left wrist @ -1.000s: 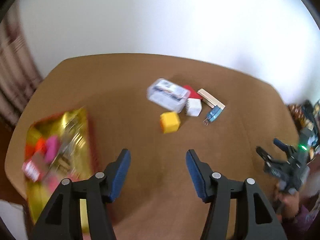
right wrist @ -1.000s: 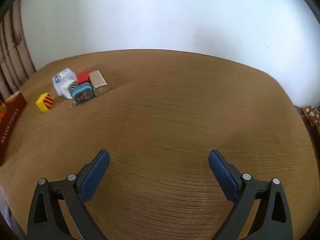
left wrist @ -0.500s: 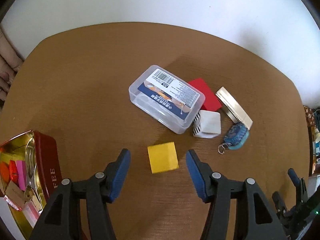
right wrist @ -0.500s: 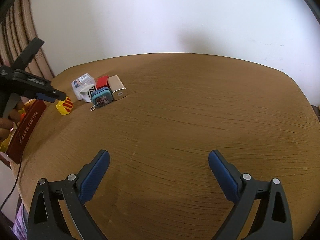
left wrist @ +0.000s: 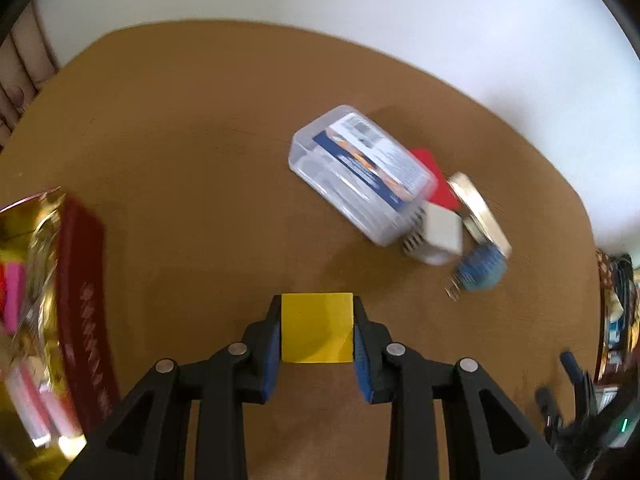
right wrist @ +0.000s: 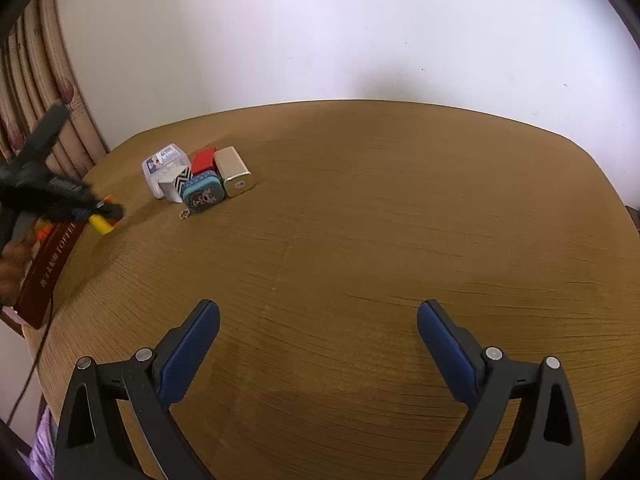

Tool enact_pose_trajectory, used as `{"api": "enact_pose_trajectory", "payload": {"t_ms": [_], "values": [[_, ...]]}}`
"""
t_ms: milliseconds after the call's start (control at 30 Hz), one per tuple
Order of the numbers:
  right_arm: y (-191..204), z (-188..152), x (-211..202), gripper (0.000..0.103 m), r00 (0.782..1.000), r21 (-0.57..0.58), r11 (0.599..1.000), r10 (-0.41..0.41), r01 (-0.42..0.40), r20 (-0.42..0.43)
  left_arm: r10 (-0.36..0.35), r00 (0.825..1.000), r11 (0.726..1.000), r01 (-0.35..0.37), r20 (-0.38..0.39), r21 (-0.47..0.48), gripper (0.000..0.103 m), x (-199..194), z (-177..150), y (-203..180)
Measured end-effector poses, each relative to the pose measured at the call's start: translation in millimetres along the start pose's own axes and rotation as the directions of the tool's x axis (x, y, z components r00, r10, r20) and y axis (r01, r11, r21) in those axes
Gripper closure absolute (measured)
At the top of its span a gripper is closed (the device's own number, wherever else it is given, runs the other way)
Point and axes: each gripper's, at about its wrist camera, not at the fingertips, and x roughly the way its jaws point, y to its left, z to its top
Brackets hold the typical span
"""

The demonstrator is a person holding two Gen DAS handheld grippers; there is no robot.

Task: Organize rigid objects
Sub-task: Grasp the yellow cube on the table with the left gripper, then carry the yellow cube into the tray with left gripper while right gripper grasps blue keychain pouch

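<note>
My left gripper (left wrist: 317, 320) is shut on a yellow cube (left wrist: 317, 328), held between its blue pads above the brown table (left wrist: 192, 168). In the right wrist view the left gripper (right wrist: 102, 216) holds the cube (right wrist: 100, 223) beside the red tin (right wrist: 48, 264). The red tin with gold lining (left wrist: 44, 304) lies at the left with several small items in it. A clear plastic box (left wrist: 360, 176), a red block (left wrist: 434, 178), a white block (left wrist: 442, 234), a gold box (left wrist: 480, 212) and a blue keychain case (left wrist: 482, 272) sit clustered at the right. My right gripper (right wrist: 318, 332) is open and empty over bare table.
The same cluster shows in the right wrist view: clear box (right wrist: 164, 166), red block (right wrist: 203, 160), gold box (right wrist: 234, 172), blue case (right wrist: 202, 196). A curtain (right wrist: 44, 92) hangs at the left. A white wall stands behind the table.
My left gripper has closed on the yellow cube and lifted it, moving toward the red tin. The right gripper has stayed open and nearly still.
</note>
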Motion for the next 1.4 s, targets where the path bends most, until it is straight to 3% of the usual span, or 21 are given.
{"api": "enact_pose_trajectory", "payload": {"t_ms": [33, 67, 133, 200, 267, 367, 400, 533, 600, 867, 967, 1000, 1033, 1133, 1300, 1400], "values": [[5, 8, 0, 0.012, 0.998, -0.030, 0.997, 0.069, -0.069, -0.001, -0.005, 1.000, 1.000, 0.005, 0.010, 0.014, 0.073, -8, -8, -1], [11, 14, 1, 0.019, 0.996, -0.063, 0.994, 0.084, -0.085, -0.006, -0.006, 1.000, 1.000, 0.005, 0.018, 0.028, 0.073, -15, -16, -2], [33, 34, 6, 0.020, 0.987, -0.179, 0.970, 0.160, -0.162, -0.030, -0.011, 1.000, 0.999, 0.010, 0.030, 0.046, 0.073, -31, -36, -1], [56, 53, 11, 0.022, 0.980, -0.311, 0.929, 0.194, -0.198, -0.043, -0.047, 0.999, 0.998, 0.046, 0.025, 0.046, 0.073, -42, -50, 3], [82, 71, 27, 0.022, 0.973, -0.449, 0.863, 0.203, -0.231, -0.111, -0.054, 0.998, 0.998, 0.054, 0.021, 0.041, 0.073, -54, -66, 12], [116, 81, 48, 0.022, 0.975, -0.636, 0.740, 0.139, -0.217, -0.171, -0.069, 0.997, 0.998, 0.068, 0.031, 0.016, 0.073, -70, -85, 14], [126, 82, 57, 0.022, 0.977, -0.701, 0.683, 0.100, -0.206, -0.190, -0.066, 0.997, 0.998, 0.065, 0.028, 0.011, 0.072, -76, -94, 20], [146, 85, 87, 0.038, 0.968, -0.837, 0.507, -0.021, -0.205, -0.250, -0.078, 0.997, 0.997, 0.078, 0.020, -0.019, 0.073, -92, -110, 28], [149, 86, 96, 0.039, 0.964, -0.875, 0.438, -0.062, -0.207, -0.259, -0.077, 0.997, 0.996, 0.078, 0.009, -0.038, 0.073, -97, -115, 36], [161, 91, 134, 0.039, 0.939, -0.926, 0.279, -0.161, -0.253, -0.305, -0.082, 0.997, 0.992, 0.081, -0.002, -0.095, 0.072, -110, -130, 63], [160, 92, 151, 0.040, 0.904, -0.904, 0.290, -0.201, -0.313, -0.378, -0.087, 0.996, 0.989, 0.087, 0.001, -0.118, 0.072, -108, -129, 70], [159, 96, 153, 0.040, 0.902, -0.900, 0.305, -0.201, -0.312, -0.381, -0.087, 0.996, 0.988, 0.087, 0.004, -0.126, 0.072, -108, -127, 72], [159, 101, 155, 0.048, 0.902, -0.898, 0.323, -0.210, -0.300, -0.377, -0.087, 0.996, 0.988, 0.087, 0.007, -0.130, 0.072, -111, -127, 75], [153, 113, 152, 0.083, 0.891, -0.863, 0.415, -0.213, -0.289, -0.401, -0.055, 0.998, 0.987, 0.060, 0.036, -0.148, 0.072, -129, -127, 87], [135, 113, 141, 0.084, 0.898, -0.787, 0.561, -0.163, -0.257, -0.409, 0.064, 0.994, 0.979, -0.044, 0.094, -0.201, 0.072, -159, -122, 123], [118, 121, 125, 0.083, 0.901, -0.660, 0.697, -0.047, -0.281, -0.432, 0.091, 0.991, 0.973, -0.068, 0.099, -0.221, 0.072, -163, -118, 140]]}}
